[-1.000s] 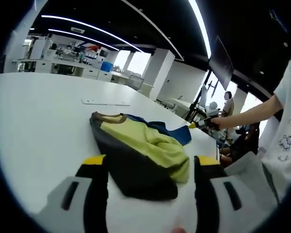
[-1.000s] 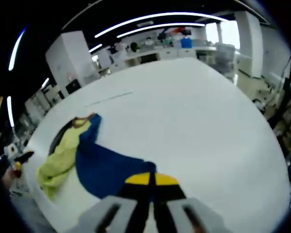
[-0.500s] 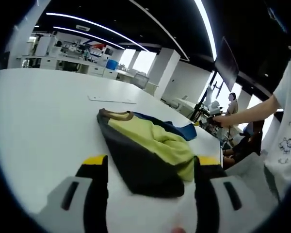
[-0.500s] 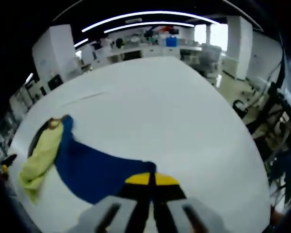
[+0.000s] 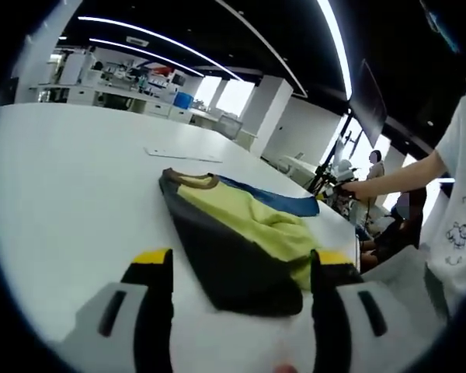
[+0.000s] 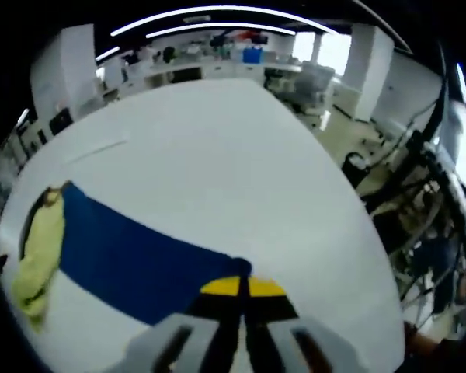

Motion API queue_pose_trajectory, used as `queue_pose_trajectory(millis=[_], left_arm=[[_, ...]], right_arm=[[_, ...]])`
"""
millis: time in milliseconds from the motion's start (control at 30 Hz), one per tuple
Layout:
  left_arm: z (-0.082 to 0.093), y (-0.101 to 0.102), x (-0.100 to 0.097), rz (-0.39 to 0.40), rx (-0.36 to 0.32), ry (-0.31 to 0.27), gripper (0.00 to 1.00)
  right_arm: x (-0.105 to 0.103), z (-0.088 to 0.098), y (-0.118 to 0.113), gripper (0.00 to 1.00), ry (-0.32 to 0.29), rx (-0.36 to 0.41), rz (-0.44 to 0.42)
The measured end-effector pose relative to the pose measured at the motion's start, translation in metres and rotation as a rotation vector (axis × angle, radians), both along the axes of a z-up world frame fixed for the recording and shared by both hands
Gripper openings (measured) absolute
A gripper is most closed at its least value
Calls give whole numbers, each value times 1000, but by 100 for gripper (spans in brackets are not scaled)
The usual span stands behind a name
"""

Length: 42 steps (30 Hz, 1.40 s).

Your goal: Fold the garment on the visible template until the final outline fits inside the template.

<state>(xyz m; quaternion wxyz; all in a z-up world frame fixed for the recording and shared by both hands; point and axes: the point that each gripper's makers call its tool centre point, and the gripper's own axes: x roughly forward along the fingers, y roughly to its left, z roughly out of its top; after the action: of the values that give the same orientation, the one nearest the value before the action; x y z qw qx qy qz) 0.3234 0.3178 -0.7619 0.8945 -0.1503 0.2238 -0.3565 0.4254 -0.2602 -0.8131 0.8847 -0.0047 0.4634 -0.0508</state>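
The blue, yellow-green and dark grey fabric garment (image 6: 116, 260) is clamped at its blue edge by the closed right gripper (image 6: 239, 289); from there it is stretched away leftward across the white table (image 6: 217, 148). Its bunched part lies just ahead of the left gripper (image 5: 241, 260), whose jaws are spread wide and empty.
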Motion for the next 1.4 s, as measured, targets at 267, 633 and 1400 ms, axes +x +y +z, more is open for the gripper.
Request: queue_pose_trajectory(millis=[267, 633, 1400], left_arm=[[-7, -2, -2, 4, -3, 14, 69], [-12, 2, -1, 16, -6, 22, 69], [-14, 4, -1, 23, -10, 24, 69]], right_arm=[[-4, -6, -15, 0, 35, -21, -48], [-5, -8, -8, 0, 27, 6, -53], [-26, -18, 8, 31, -50, 229, -101]])
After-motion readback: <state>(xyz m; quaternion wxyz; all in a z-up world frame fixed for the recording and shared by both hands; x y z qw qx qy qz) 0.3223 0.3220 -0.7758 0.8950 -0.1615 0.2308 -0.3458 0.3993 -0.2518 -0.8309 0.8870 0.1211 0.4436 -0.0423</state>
